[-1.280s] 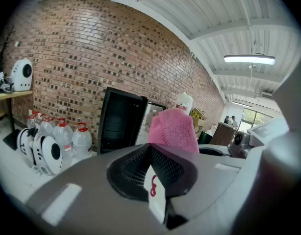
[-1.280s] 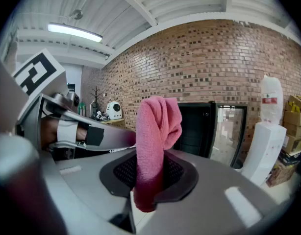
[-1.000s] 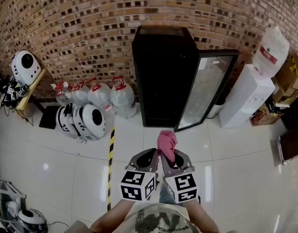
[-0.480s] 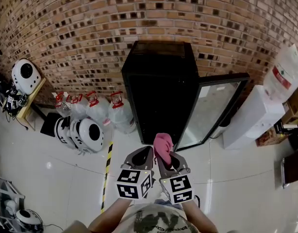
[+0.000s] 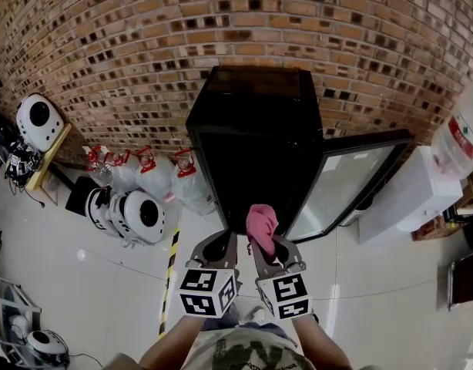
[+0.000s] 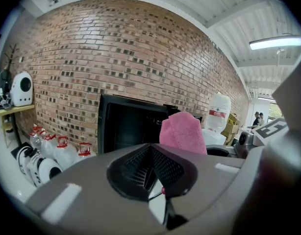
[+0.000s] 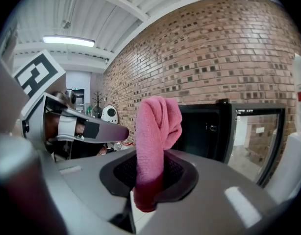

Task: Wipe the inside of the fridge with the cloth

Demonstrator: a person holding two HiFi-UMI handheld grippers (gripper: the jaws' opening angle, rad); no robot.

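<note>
A black fridge [image 5: 256, 141] stands against the brick wall, its glass door [image 5: 344, 187] swung open to the right and its inside dark. My right gripper [image 5: 269, 247] is shut on a pink cloth [image 5: 261, 226] that sticks up from its jaws, just in front of the fridge opening. The same cloth [image 7: 155, 146] fills the middle of the right gripper view, with the fridge [image 7: 209, 131] behind it. My left gripper [image 5: 219, 249] sits close beside the right one, shut with nothing in it. In the left gripper view the cloth [image 6: 182, 133] shows to the right, before the fridge [image 6: 131, 131].
Several water jugs [image 5: 155, 172] and white helmet-like shells [image 5: 132, 210] lie left of the fridge. A white water dispenser [image 5: 421, 199] stands to the right. A yellow-black tape line [image 5: 171, 272] runs along the tiled floor. A shelf with a white device [image 5: 36, 122] is at far left.
The person has walked nearer the fridge, which now looms larger and closer above the grippers. Both grippers keep the same pose, the cloth still held.
</note>
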